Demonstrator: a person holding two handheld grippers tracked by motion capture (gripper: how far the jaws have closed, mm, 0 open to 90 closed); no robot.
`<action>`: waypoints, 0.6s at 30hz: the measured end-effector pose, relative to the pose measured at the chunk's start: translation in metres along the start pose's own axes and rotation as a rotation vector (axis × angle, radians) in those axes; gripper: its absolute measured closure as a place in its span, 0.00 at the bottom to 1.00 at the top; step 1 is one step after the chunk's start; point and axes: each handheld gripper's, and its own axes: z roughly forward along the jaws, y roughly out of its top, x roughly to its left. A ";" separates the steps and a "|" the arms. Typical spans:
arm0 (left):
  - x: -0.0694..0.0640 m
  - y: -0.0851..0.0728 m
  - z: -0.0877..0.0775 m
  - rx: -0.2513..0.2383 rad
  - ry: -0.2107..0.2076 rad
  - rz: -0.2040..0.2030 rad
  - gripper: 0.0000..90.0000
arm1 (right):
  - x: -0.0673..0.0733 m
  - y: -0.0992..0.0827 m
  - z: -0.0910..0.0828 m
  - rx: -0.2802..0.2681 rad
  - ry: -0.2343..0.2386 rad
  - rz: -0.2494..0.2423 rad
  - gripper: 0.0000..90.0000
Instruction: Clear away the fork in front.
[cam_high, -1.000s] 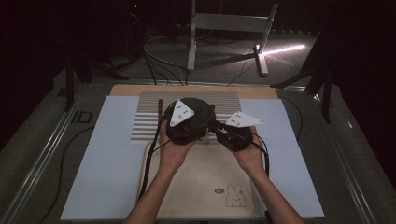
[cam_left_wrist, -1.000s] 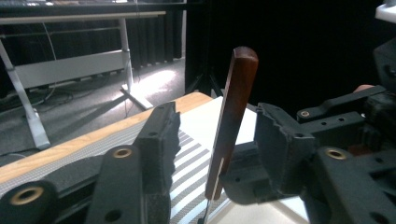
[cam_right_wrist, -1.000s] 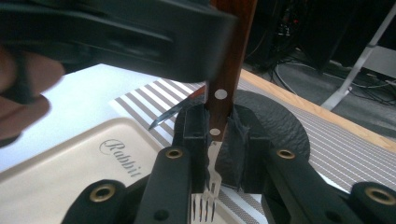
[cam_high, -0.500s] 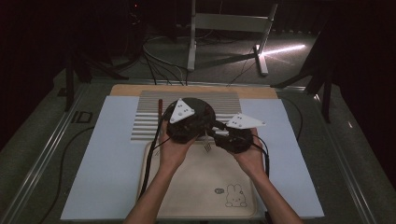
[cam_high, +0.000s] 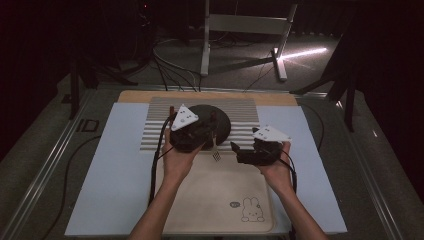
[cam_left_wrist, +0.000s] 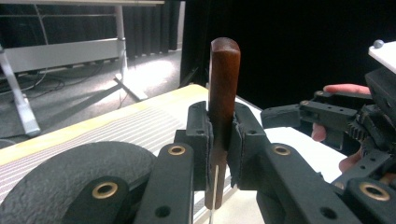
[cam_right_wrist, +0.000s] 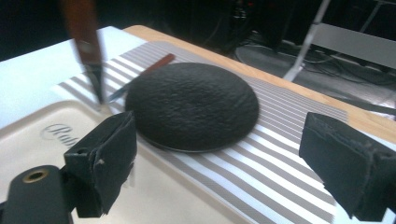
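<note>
My left gripper (cam_left_wrist: 219, 140) pinched the wooden-handled fork (cam_left_wrist: 223, 93) upright just beside the black plate (cam_high: 212, 120) (handle up), my right gripper (cam_right_wrist: 224, 172) near that plate, jaws just opened wide, nothing between.

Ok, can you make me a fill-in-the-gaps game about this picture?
The left gripper is shut on a utensil whose handle is made of ___.
The right gripper, its fingers having just been opening, holds ___.
The round black plate sits on a ___ mat.
Missing words: wood; nothing; striped.
</note>
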 end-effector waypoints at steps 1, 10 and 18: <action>0.001 0.000 -0.001 0.003 0.001 -0.004 0.89 | -0.002 -0.002 -0.001 -0.001 -0.009 0.007 0.13; 0.010 0.001 -0.007 0.012 -0.008 -0.026 0.89 | -0.017 -0.022 -0.010 -0.004 -0.083 0.034 0.13; 0.021 0.001 -0.016 0.043 -0.025 -0.027 0.89 | -0.033 -0.030 -0.026 -0.018 -0.129 0.037 0.13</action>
